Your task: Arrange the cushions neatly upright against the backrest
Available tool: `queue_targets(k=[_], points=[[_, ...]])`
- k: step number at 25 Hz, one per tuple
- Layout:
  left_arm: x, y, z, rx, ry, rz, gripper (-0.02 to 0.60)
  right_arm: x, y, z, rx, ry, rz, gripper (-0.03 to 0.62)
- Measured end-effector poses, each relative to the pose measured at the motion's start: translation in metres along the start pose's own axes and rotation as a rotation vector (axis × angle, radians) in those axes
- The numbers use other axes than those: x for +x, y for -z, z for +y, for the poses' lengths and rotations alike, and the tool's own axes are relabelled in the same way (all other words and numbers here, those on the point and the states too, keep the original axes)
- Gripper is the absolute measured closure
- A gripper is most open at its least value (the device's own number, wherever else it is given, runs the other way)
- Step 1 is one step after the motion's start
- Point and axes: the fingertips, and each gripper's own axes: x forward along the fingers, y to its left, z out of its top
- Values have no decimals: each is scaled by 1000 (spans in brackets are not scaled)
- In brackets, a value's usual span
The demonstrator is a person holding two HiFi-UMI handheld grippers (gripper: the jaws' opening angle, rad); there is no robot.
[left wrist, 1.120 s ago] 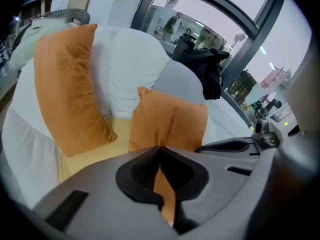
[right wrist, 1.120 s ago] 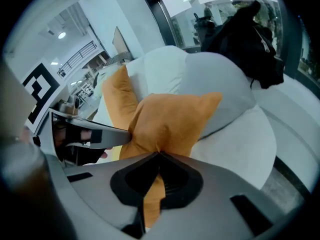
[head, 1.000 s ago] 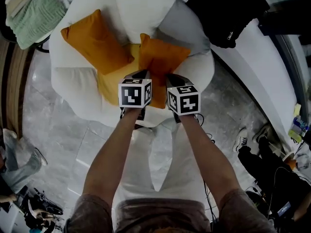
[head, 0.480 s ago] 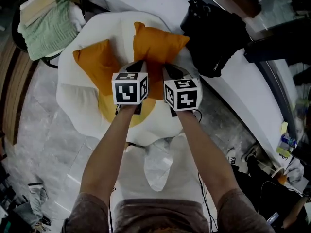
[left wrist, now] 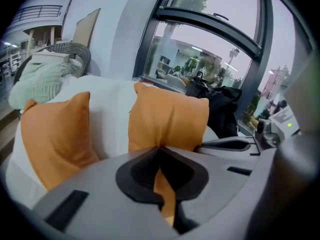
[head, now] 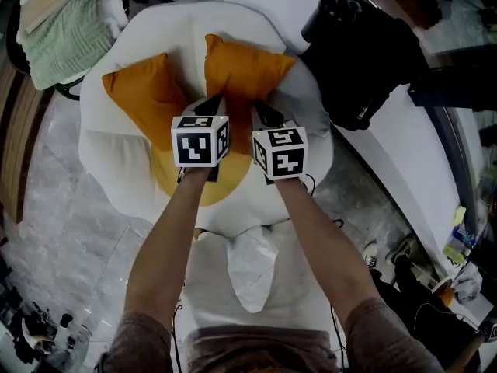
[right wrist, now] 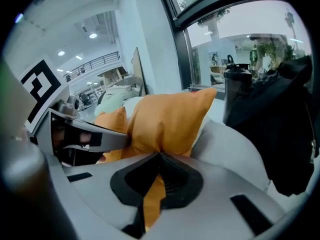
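An orange cushion [head: 242, 74] is held upright over the seat of a white armchair [head: 124, 150], close to its backrest. My left gripper [head: 215, 103] pinches the cushion's near edge, with orange fabric [left wrist: 165, 196] caught between its jaws. My right gripper [head: 256, 109] is shut on the same edge beside it, and fabric [right wrist: 150, 204] shows between its jaws too. In both gripper views the cushion [left wrist: 167, 116] [right wrist: 167, 116] fills the middle. A second orange cushion [head: 144, 99] [left wrist: 55, 136] leans upright against the backrest at the left. A yellow seat pad [head: 175, 181] lies under both.
A green knitted blanket [head: 58, 29] lies on a wicker chair at the upper left. A black bag [head: 365, 61] with a dark bottle [right wrist: 234, 89] sits on the white ledge [head: 404, 154] to the right. Marble floor [head: 70, 224] surrounds the armchair. A person's shoe [head: 400, 255] is at the lower right.
Both grippers have lifted the right cushion off the seat pad and carried it toward the backrest. It now stands higher and more upright, close beside the left cushion.
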Motion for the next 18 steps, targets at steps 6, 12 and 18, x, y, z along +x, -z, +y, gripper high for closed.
queue_targets(k=[6,12,18], points=[[17,18,0,-3,1,6,569,11,20,-5,26,-28,-1,569],[12,17,-3,46,-18,31,554,5,19,-4,6,-21,13,568],[-26,10,-6,66,-45,54,575,-26,10,-4,21,26,39,569]])
